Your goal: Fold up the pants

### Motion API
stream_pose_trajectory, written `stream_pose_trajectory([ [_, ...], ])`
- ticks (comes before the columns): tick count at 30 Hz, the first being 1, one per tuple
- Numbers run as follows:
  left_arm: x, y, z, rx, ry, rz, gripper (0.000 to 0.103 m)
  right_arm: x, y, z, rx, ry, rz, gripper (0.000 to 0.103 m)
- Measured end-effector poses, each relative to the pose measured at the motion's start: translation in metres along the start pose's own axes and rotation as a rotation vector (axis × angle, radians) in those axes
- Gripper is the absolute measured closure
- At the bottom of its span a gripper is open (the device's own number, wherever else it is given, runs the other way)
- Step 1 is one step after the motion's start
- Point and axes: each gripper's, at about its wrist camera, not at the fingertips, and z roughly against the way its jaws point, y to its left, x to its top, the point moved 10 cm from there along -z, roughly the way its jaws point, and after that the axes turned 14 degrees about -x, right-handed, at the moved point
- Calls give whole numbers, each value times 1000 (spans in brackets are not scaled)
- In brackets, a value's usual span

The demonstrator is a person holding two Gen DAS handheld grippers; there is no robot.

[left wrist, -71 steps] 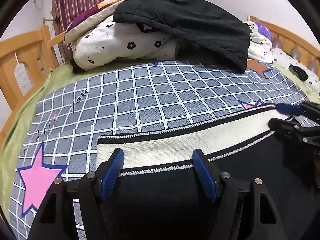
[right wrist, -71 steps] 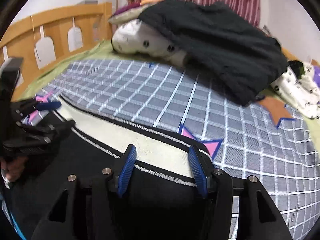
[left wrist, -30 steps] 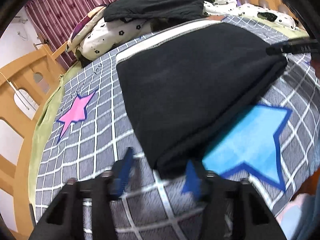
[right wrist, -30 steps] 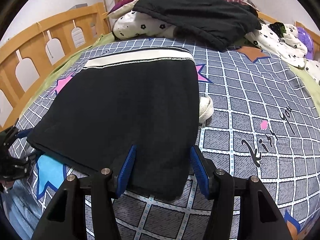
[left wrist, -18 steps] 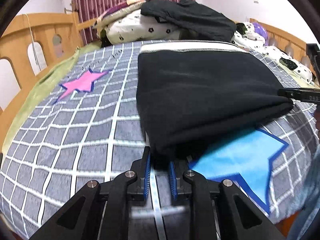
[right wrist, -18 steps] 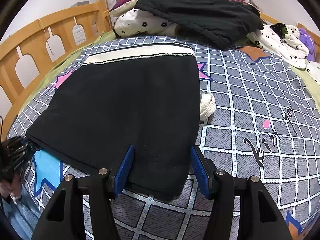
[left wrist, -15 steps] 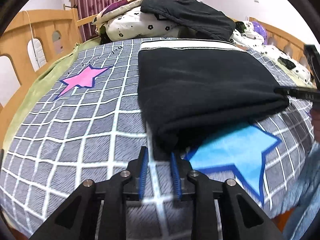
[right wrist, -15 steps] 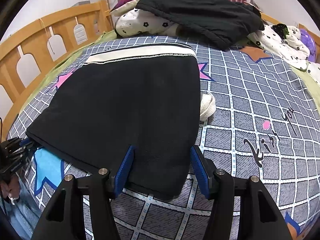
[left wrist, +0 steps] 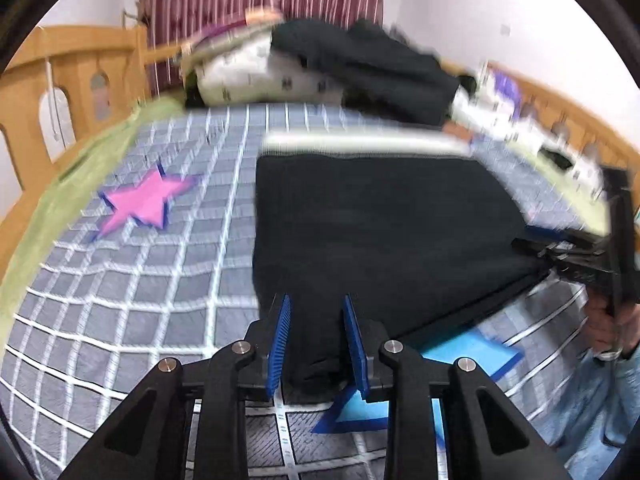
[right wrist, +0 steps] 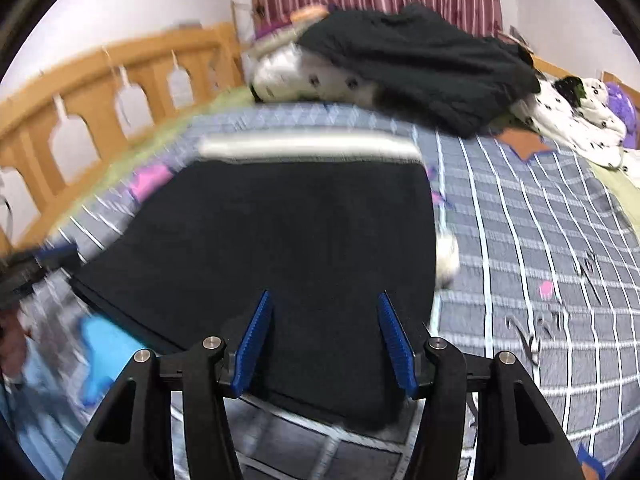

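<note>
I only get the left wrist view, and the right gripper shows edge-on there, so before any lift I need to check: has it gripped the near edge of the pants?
Observer: Not yet. The right gripper straddles the near edge of the pants. Its jaws are open and have just been closing a little, with the pads not pressing.
Operator: Anything beside the cloth on that side?
Observer: Yes, a white cord end pokes out at the right edge of the pants and lies on the checked bedspread.
</note>
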Motion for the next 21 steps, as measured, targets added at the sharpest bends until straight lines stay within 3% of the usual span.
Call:
stream_pose_trajectory([
  [5, -19, -2, -1, 14, -7, -13, 73, -17, 7, 1, -91, 2, 90, 50],
  [10, -15, 4, 4, -22, 18, 30, 66, -19, 7, 7, -89, 18, 90, 50],
  [12, -7, 6, 11, -1, -13, 13, 63, -14, 3, 13, -75, 6, 81, 51],
  [14, 10, 11, 20, 41, -69, -13, 61, -2, -3, 22, -94, -40, 64, 53],
  [16, 28, 14, 15, 21, -71, -27, 60, 22, -10, 33, -98, -109, 46, 53],
  [21, 82, 21, -6, 6, -82, -40, 60, 82, -12, 18, -108, -145, 64, 53],
])
